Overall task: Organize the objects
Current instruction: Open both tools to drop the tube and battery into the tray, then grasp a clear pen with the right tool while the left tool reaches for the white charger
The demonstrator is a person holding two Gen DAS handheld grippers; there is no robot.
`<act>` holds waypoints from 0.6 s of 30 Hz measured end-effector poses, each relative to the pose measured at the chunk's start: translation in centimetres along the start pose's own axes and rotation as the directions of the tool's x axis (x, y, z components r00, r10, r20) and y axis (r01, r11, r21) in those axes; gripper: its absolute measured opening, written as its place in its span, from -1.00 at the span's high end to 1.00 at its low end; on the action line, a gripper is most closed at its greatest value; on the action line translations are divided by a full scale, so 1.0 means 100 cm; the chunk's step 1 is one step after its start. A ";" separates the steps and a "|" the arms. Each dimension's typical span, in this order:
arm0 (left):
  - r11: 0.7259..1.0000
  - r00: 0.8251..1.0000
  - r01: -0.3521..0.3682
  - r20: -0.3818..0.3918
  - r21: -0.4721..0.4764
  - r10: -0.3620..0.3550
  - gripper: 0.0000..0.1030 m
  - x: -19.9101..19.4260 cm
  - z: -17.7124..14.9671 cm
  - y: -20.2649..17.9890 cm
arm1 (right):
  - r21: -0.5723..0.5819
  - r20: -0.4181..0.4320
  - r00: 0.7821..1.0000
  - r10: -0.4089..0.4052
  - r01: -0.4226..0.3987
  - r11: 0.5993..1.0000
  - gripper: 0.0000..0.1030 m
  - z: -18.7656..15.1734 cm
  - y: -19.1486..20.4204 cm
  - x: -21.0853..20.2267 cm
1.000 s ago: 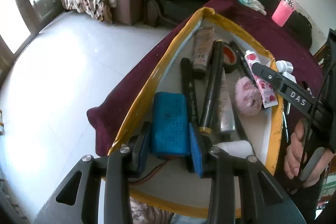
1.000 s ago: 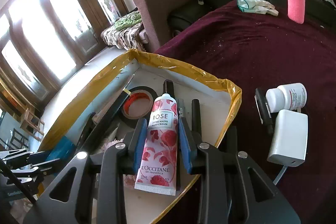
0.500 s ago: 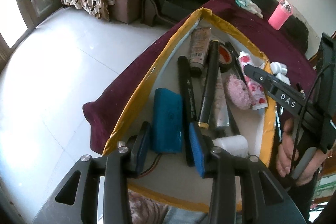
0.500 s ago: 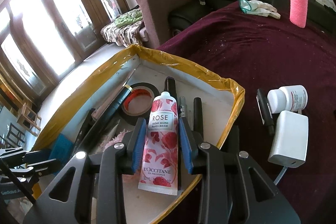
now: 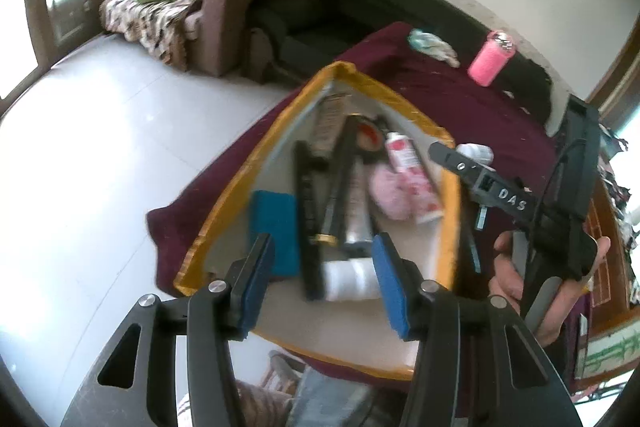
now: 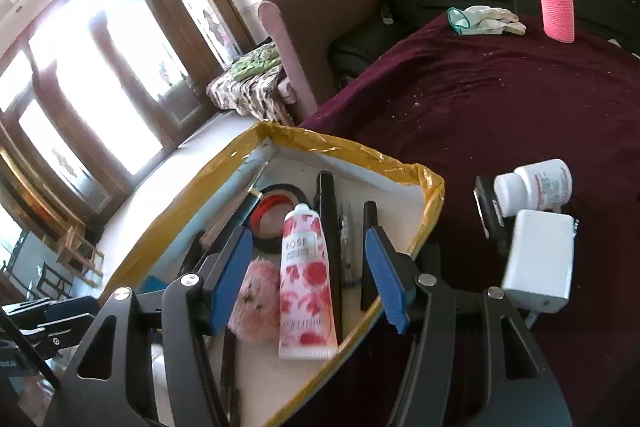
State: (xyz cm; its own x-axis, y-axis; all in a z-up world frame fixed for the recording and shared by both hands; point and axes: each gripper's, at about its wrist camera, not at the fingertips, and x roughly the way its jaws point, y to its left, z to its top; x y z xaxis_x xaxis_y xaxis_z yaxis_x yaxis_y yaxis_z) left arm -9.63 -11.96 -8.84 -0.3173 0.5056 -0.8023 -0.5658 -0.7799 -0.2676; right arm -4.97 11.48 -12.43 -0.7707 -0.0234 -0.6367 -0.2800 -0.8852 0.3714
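Blue-padded right claw [image 6: 310, 273] opening, pads clear of the rose hand-cream tube [image 6: 306, 281] lying flat between them in the yellow-rimmed tray [image 6: 432, 187]; nothing gripped. Tube long axis runs away from the claw, cap at the far end. Left claw [image 5: 322, 285] likewise opening and empty, above the near end of the tray, teal pack [image 5: 276, 231] just beyond its left pad. For the next pick: white adapter [image 6: 538, 261] and pill bottle [image 6: 534, 187] outside the tray on the maroon bench [image 6: 520, 99], right of the right claw, the nearer claw

tray rim [image 6: 352, 151]: glossy tape | tablecloth [image 6: 500, 99]: matt cloth
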 end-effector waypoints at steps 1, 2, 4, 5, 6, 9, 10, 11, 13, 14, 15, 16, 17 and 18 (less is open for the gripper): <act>1.000 1.000 0.025 0.008 0.014 -0.025 0.12 -0.003 -0.001 -0.007 | -0.001 -0.007 1.000 -0.011 0.011 1.000 -0.14 -0.001 -0.001 -0.005; 0.999 0.999 0.040 0.014 0.027 -0.040 0.12 -0.005 -0.002 -0.013 | -0.002 -0.006 1.000 -0.019 0.019 1.000 -0.13 -0.002 -0.002 -0.010; 0.996 0.997 0.064 0.030 0.064 -0.066 0.12 -0.008 -0.006 -0.029 | 0.010 -0.012 1.000 -0.028 0.028 1.000 -0.13 -0.005 -0.007 -0.022; 0.994 0.996 0.075 0.034 0.079 -0.078 0.12 -0.008 -0.007 -0.036 | 0.025 -0.021 1.000 -0.019 0.020 1.000 -0.13 -0.007 -0.012 -0.028; 0.992 0.995 0.088 0.030 0.091 -0.091 0.12 -0.007 -0.008 -0.042 | 0.037 -0.028 1.000 -0.012 0.013 0.999 -0.13 -0.009 -0.018 -0.033; 0.984 0.990 0.141 -0.001 0.109 -0.142 0.12 0.003 -0.013 -0.062 | 0.070 -0.033 0.999 -0.042 0.045 0.997 -0.13 -0.016 -0.040 -0.054; 0.980 0.987 0.159 -0.016 0.119 -0.158 0.12 0.007 -0.014 -0.070 | 0.081 -0.035 0.998 -0.056 0.059 0.995 -0.13 -0.019 -0.048 -0.060; 0.978 0.986 0.169 -0.023 0.125 -0.168 0.12 0.009 -0.018 -0.076 | 0.093 -0.037 0.997 -0.070 0.074 0.993 -0.13 -0.021 -0.056 -0.064; 0.971 0.981 0.194 -0.045 0.140 -0.189 0.12 0.017 -0.021 -0.090 | 0.131 -0.042 0.994 -0.103 0.108 0.986 -0.13 -0.027 -0.072 -0.072; 0.969 0.979 0.203 -0.052 0.144 -0.197 0.12 0.018 -0.024 -0.095 | 0.154 -0.049 0.993 -0.112 0.118 0.981 -0.13 -0.031 -0.081 -0.076; 0.966 0.977 0.213 -0.060 0.150 -0.206 0.12 0.019 -0.026 -0.100 | 0.171 -0.056 0.991 -0.118 0.126 0.977 -0.13 -0.034 -0.088 -0.078; 0.962 0.975 0.222 -0.069 0.162 -0.213 0.12 0.021 -0.028 -0.106 | 0.186 -0.061 0.990 -0.129 0.138 0.973 -0.12 -0.036 -0.094 -0.080; 0.960 0.974 0.223 -0.073 0.172 -0.213 0.12 0.021 -0.028 -0.110 | 0.200 -0.069 0.987 -0.144 0.155 0.967 -0.09 -0.039 -0.101 -0.082; 0.958 0.974 0.224 -0.074 0.181 -0.213 0.12 0.020 -0.030 -0.113 | 0.208 -0.077 0.986 -0.150 0.163 0.964 -0.01 -0.041 -0.105 -0.082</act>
State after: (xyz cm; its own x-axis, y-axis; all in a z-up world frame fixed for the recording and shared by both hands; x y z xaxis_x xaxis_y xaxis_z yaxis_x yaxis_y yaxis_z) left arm -1.62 -3.22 -9.06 -0.1320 0.6316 -0.7640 -0.7506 -0.5671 -0.3392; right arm 6.59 19.09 -13.88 -0.6736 0.0743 -0.7353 -0.5151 -0.7606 0.3950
